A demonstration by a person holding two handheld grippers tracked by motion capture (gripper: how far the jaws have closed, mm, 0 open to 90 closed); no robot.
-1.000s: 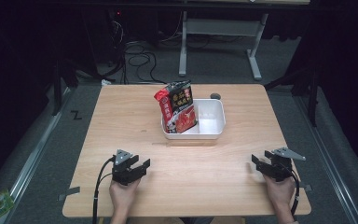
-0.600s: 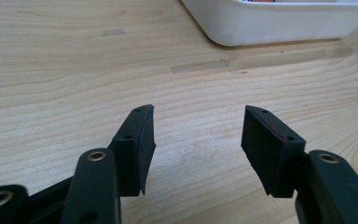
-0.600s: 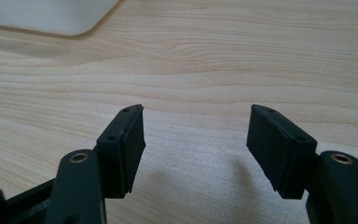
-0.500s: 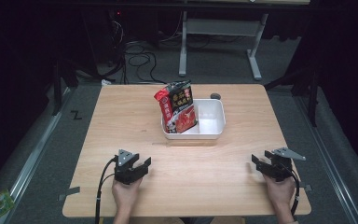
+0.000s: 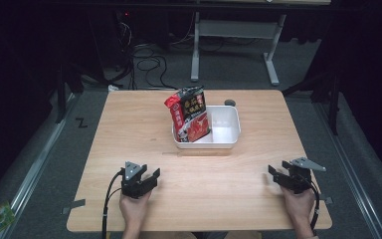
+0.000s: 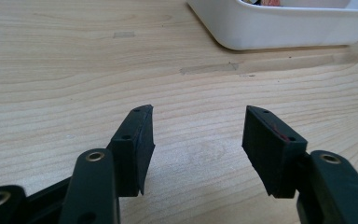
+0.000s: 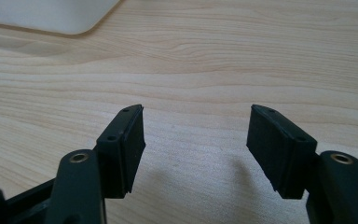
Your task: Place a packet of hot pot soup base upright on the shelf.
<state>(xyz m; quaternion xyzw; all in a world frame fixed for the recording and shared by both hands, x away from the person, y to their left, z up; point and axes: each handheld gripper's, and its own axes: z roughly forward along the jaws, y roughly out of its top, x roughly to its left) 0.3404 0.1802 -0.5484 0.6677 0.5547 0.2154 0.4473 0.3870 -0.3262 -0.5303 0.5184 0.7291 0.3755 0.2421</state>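
1. The left tool (image 5: 149,177) rests near the front left corner of the counter (image 5: 129,124), jaws spread apart with bare wood between them.
2. The right tool (image 5: 277,175) sits near the front right corner, jaws likewise released and empty.
3. A white tub (image 5: 229,130) stands toward the counter's far edge, near the middle, well apart from both tools.
4. A red snack packet (image 5: 191,119) stands upright in the tub's left part, leaning slightly.
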